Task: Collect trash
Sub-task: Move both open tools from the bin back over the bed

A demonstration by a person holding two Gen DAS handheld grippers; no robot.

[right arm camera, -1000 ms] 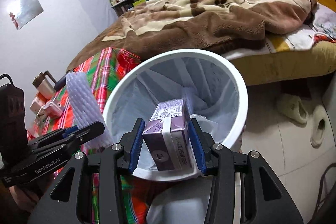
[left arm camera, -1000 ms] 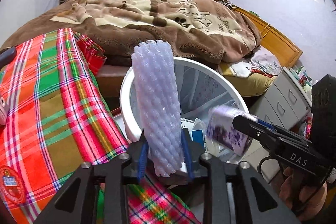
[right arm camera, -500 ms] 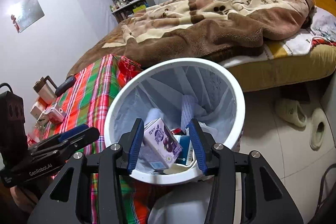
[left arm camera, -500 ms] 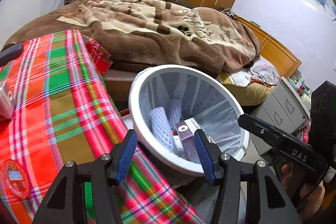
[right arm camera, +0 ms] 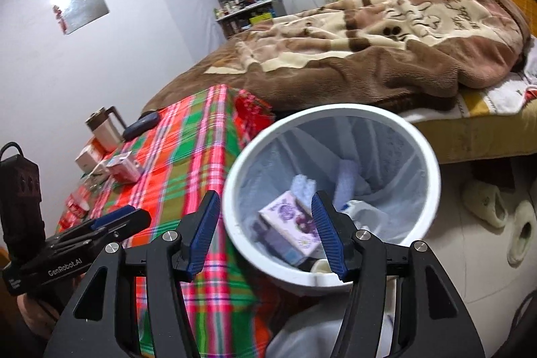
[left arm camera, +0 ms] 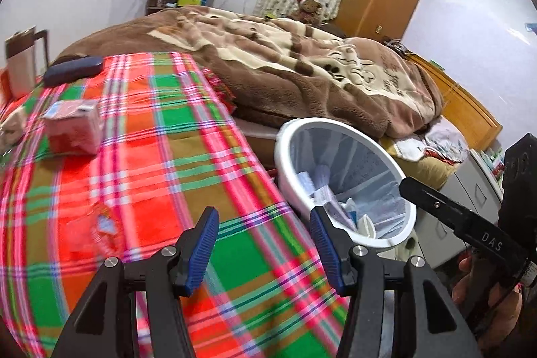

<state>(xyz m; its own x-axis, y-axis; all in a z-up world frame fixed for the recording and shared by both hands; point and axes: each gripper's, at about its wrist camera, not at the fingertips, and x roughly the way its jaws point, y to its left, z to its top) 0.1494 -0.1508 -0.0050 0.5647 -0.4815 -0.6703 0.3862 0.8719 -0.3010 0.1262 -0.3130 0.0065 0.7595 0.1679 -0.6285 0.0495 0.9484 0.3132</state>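
Bin (right arm camera: 330, 109), white with a clear liner, stands on the floor just right of the plaid-cloth table (left arm camera: 141, 156), bed (left arm camera: 302, 69) beyond it. Inside lie a purple carton (right arm camera: 292, 220) and white foam netting (right arm camera: 303, 185) among other scraps. Left gripper (left arm camera: 265, 240) hangs over the table's near edge, jaws apart, nothing between them. Right gripper (right arm camera: 266, 228) hangs above the bin's near rim, jaws spread wide, empty too. Far left on the cloth: red pack (left arm camera: 72, 131), dark case (left arm camera: 72, 69), jug (right arm camera: 104, 126).
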